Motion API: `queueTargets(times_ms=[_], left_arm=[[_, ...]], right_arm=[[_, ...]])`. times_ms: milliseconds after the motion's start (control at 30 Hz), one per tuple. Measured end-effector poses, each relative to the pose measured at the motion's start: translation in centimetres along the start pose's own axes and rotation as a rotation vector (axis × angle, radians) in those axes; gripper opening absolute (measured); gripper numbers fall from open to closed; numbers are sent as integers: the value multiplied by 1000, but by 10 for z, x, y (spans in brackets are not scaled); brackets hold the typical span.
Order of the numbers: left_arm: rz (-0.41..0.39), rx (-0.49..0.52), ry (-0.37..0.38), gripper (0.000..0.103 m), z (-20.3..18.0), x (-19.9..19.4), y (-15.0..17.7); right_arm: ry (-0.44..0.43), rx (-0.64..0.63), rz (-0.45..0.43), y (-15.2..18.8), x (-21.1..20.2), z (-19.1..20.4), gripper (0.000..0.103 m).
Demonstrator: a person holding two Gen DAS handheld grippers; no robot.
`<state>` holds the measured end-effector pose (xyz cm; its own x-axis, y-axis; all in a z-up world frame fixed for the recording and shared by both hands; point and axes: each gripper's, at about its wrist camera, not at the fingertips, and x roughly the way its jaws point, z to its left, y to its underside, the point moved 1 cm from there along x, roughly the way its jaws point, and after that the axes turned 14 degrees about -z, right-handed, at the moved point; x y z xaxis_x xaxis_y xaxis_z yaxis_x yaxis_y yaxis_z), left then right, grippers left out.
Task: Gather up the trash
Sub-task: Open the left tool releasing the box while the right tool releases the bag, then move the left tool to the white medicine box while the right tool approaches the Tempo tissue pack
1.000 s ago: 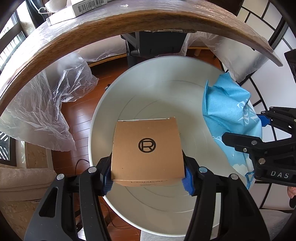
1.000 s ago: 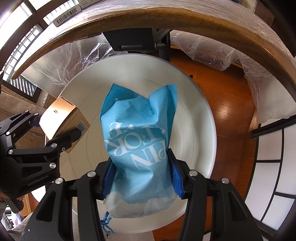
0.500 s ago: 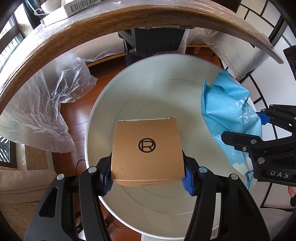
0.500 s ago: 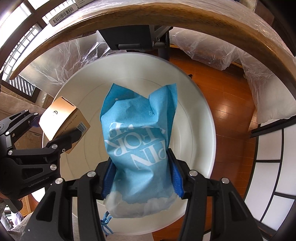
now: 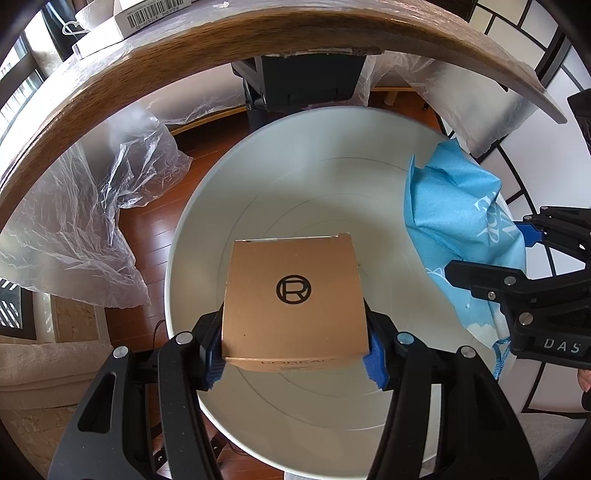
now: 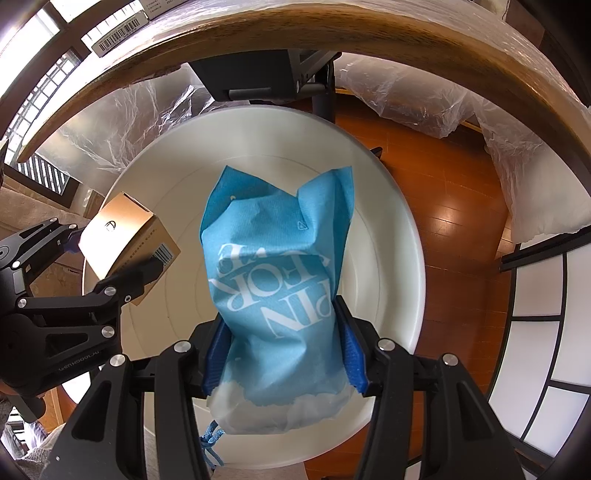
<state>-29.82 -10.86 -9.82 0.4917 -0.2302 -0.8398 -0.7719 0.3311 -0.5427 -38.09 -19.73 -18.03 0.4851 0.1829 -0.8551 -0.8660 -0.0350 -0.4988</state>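
A brown cardboard box with a round R mark hangs over the mouth of the white round bin, and my left gripper is shut on its sides. Over the same bin, my right gripper holds a crumpled blue bag with white lettering. Its jaws are opening, but the blue pads still touch the bag. In the left wrist view the bag sits at the bin's right rim. In the right wrist view the box sits at the left rim.
A curved wooden table edge runs above the bin, with a white barcoded box on it. Clear plastic sheeting hangs below the table at left. A dark chair base stands behind the bin on the wooden floor.
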Motion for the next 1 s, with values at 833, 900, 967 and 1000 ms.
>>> queueTargets(times_ms=[833,900,967,1000], left_arm=[[-497,-63,-120,102,54,-139,-95],[-486,-48,-125,102,59,-129,-101],[-459,-29,-119,102,65,-115,-104],[-447,-17,-109,102,71,-110,-103]], right_arm=[[109,-69,-563,-66,-159,-10,99],[106,-89,-556,-77,-154,-7,99],[95,-94,-549,-94,-146,-3,99],[88,-94,-544,-100,-143,-4,99]])
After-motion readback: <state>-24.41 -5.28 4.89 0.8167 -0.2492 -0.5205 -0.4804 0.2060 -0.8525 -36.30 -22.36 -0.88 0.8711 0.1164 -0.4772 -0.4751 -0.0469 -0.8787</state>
